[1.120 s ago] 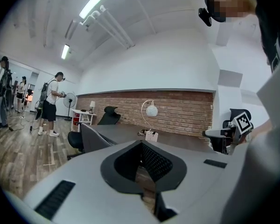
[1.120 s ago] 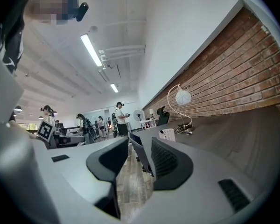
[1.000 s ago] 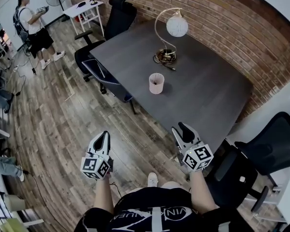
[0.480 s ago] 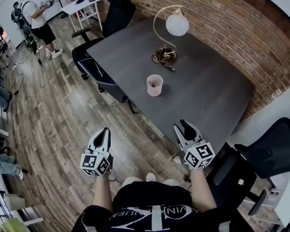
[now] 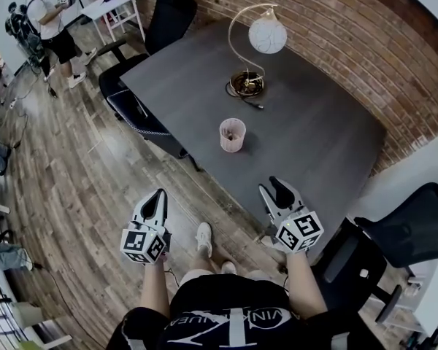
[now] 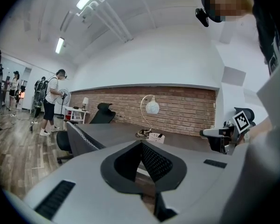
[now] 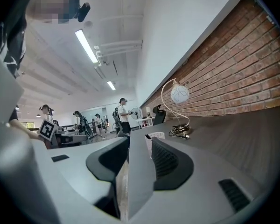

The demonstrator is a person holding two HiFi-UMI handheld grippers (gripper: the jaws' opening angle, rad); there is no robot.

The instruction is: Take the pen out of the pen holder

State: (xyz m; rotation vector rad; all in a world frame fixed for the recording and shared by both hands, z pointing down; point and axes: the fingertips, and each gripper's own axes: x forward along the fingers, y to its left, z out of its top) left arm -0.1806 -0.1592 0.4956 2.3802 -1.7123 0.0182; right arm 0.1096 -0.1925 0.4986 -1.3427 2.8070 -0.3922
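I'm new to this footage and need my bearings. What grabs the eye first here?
A white globe lamp arcs over the far side of the dark table, before the brick wall. Nearer the person stands a pink pen holder, alone. Low down, the left tool and right tool are shut, short of it.

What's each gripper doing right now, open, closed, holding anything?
Left gripper: closed, holding nothing.
Right gripper: closed, holding nothing.
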